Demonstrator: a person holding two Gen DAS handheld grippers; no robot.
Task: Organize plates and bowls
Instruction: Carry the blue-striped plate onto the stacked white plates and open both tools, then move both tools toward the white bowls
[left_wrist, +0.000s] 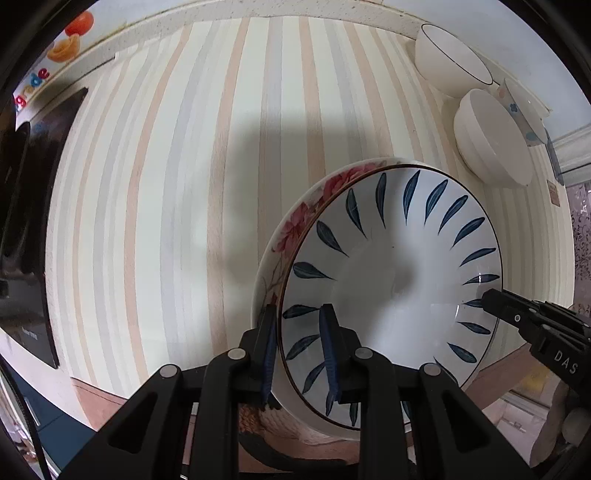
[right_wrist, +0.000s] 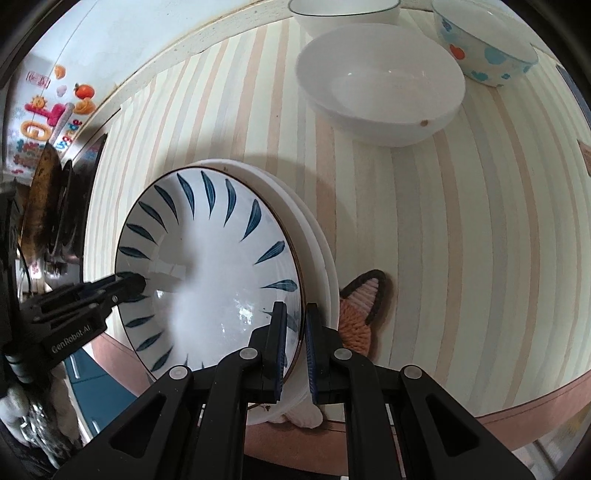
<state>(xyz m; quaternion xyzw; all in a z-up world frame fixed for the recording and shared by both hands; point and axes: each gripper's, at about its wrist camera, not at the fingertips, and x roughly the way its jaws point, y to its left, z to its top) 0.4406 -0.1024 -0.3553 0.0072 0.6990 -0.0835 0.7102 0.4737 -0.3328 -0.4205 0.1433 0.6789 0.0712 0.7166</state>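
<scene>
A white plate with blue leaf marks (left_wrist: 391, 273) lies on top of a red-flowered plate (left_wrist: 295, 225) at the table's near edge. My left gripper (left_wrist: 299, 354) is shut on the blue-leaf plate's near-left rim, one finger inside and one outside. My right gripper (right_wrist: 295, 350) is shut on the same plate (right_wrist: 207, 266) at its right rim, with the lower plates' white rims (right_wrist: 317, 236) just outside. Each gripper shows in the other's view, the right gripper (left_wrist: 491, 301) and the left gripper (right_wrist: 136, 286).
Three bowls stand at the far right: a white one with a dark rim (left_wrist: 450, 59), a plain white one (right_wrist: 380, 85) and one with blue flowers (right_wrist: 484, 44). A knitted fox-ear coaster (right_wrist: 360, 314) lies beside the stack. A dark appliance (left_wrist: 26, 221) stands left on the striped tablecloth (left_wrist: 177, 184).
</scene>
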